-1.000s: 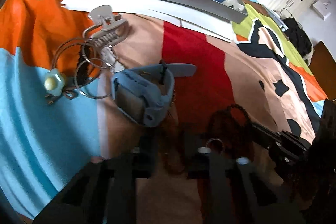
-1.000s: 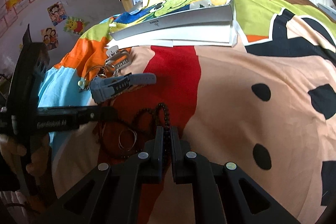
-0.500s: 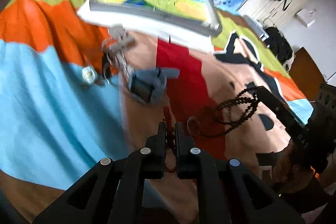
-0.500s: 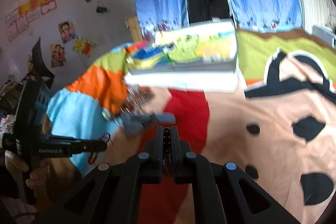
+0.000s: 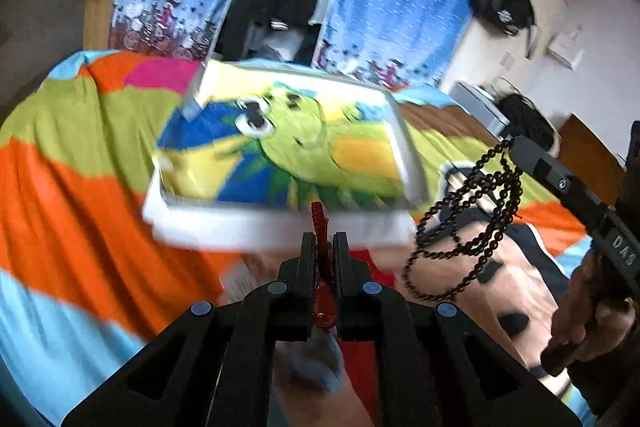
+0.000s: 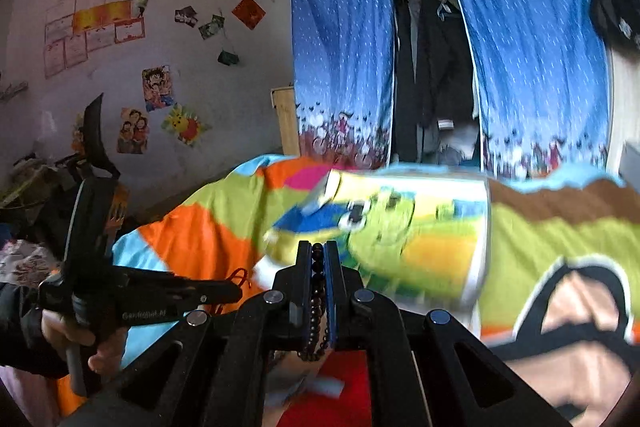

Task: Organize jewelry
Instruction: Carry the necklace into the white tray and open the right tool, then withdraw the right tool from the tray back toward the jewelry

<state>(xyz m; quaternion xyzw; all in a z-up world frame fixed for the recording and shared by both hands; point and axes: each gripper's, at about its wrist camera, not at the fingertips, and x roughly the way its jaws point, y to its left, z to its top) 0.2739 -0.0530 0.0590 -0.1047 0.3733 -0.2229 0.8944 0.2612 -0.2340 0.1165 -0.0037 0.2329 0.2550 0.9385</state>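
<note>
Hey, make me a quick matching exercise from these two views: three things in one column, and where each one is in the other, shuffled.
Things:
1. black bead strand
2. red cord
3. frog picture box

Places:
A. pinched in the left hand-held gripper
B. lying on the bedspread
C. dangling from the right hand-held gripper

Pairs: 1-C, 2-A, 3-B

A black two-finger right gripper (image 6: 319, 259) clamped a strand of dark round beads (image 6: 317, 301) above a bright patchwork bedspread (image 6: 208, 231), beside a hand-held black left gripper (image 6: 236, 291) gripping red cord (image 6: 240, 277).
</note>
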